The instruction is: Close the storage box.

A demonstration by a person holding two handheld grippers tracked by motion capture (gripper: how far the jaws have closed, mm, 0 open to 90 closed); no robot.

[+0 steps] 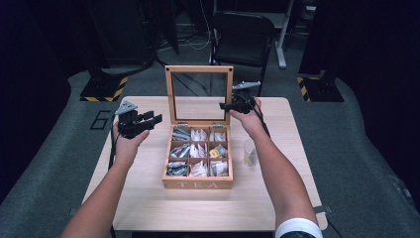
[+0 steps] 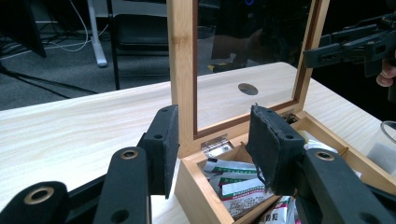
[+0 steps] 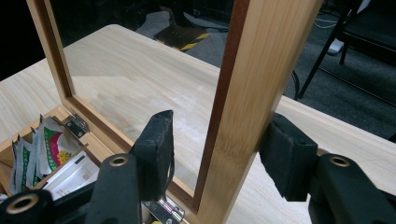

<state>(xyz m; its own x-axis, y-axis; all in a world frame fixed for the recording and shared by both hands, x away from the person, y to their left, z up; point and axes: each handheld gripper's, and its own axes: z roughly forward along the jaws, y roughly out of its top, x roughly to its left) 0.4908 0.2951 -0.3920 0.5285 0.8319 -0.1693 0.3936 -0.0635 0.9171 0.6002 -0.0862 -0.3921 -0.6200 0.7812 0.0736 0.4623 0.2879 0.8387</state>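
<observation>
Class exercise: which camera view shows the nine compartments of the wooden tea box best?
The high view: it looks down on the tea box and shows all nine compartments with their sachets. The left gripper view shows one near corner, the right gripper view a few sachets beside the upright glass lid.

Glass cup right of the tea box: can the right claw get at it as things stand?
Probably yes. The right claw straddles the raised lid's right frame; once backed off, nothing stands between it and the cup, which sits alone beside the box, under that forearm.
</observation>
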